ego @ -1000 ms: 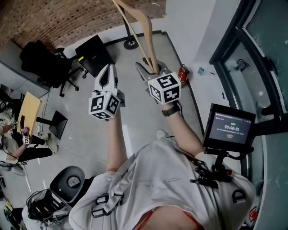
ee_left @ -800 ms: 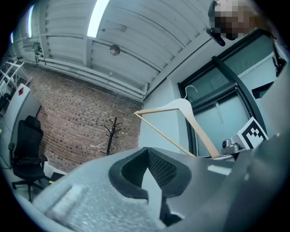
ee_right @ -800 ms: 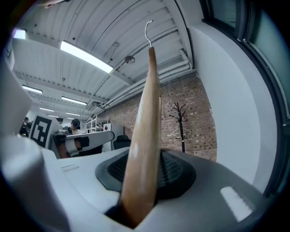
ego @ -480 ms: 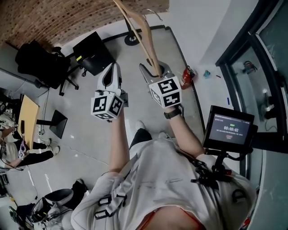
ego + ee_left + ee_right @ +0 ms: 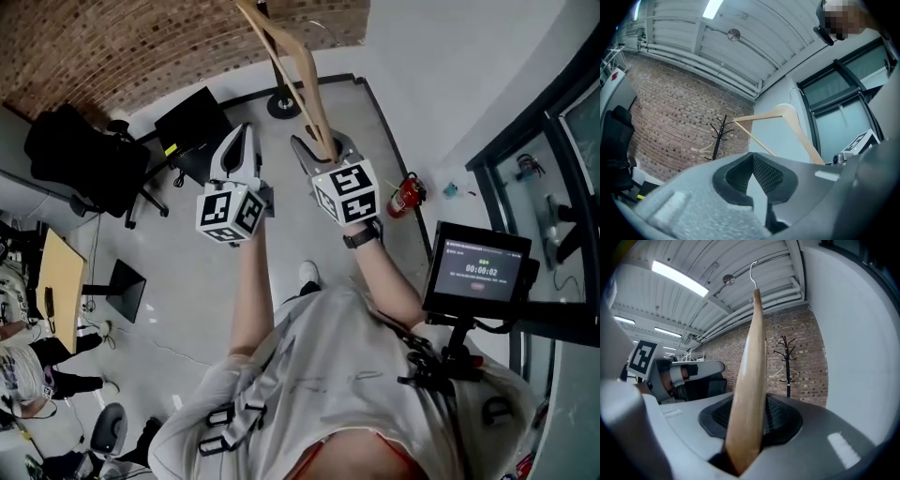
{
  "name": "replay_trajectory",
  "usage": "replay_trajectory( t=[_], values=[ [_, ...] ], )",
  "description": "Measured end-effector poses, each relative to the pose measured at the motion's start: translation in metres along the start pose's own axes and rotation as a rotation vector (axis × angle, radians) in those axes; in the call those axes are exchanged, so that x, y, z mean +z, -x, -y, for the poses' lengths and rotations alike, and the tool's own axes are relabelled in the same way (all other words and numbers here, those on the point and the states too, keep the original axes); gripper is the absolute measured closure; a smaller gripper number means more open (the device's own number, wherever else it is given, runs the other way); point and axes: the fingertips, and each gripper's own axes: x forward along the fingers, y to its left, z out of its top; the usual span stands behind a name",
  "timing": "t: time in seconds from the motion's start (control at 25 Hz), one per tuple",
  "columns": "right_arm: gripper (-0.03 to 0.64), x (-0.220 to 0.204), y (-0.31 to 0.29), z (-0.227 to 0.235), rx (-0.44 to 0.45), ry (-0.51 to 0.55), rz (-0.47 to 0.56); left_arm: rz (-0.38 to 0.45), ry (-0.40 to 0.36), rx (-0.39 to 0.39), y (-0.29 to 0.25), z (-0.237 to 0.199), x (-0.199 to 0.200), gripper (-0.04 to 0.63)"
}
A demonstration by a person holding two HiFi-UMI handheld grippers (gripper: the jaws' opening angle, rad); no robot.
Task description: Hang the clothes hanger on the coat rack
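In the head view, both grippers are held out in front of the person, side by side and a little apart. The right gripper is closed on the lower end of one arm of a wooden hanger, which is carried upright and runs out past the picture's top edge. The left gripper is drawn to a point and carries nothing. Beyond them the round foot of the coat rack is seen on the grey floor, at the floor's far edge where the brick wall begins. A black office chair is placed towards the floor's left edge and a red fire extinguisher at its right edge. A small screen is mounted at the person's right.

In the left gripper view, the left gripper is seen with its jaws pressed together at the tips, and nothing is caught between the pads. The hanger is shown above and to the right, its wire hook uppermost. The coat rack is seen well apart from it, in front of the brick wall, with a second hanger hung on it.

In the right gripper view, the hanger is gripped edge-on by the right gripper between its two ribbed pads, and it rises straight up to its wire hook. The coat rack is seen just right of it and far behind, before the brick wall, with the second hanger on its lower pegs. The left gripper is shown at the left.
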Motion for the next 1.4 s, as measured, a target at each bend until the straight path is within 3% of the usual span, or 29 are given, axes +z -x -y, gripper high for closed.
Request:
replay_trajectory(
  t=[0.2,0.4,0.52,0.8,1.04,1.2,1.4],
  values=[
    [0.483,0.003,-0.047,-0.011,-0.006,0.037,0.016,0.02,0.007,-0.019,-0.013,-0.049,-0.006,0.597],
    [0.483,-0.044,-0.064,0.01,-0.041,-0.009,-0.037,-0.055,-0.024,-0.047,-0.032,-0.062,-0.053,0.597],
    [0.483,-0.073,-0.094,0.035,-0.049,-0.034,-0.03,-0.057,-0.047,-0.05,-0.055,-0.083,-0.082,0.597],
    [0.48,-0.052,-0.195,0.102,0.01,-0.043,-0.058,-0.061,-0.04,-0.028,-0.161,-0.14,-0.089,0.595],
    [0.479,-0.037,-0.27,0.187,0.095,-0.051,-0.103,-0.031,-0.134,-0.017,-0.275,-0.16,-0.087,0.595],
    [0.479,-0.04,-0.336,0.251,0.139,-0.056,-0.102,-0.038,-0.153,0.04,-0.354,-0.197,-0.111,0.595],
    [0.479,-0.056,-0.369,0.271,0.157,-0.078,-0.129,-0.076,-0.161,0.081,-0.374,-0.225,-0.131,0.595]
  ],
)
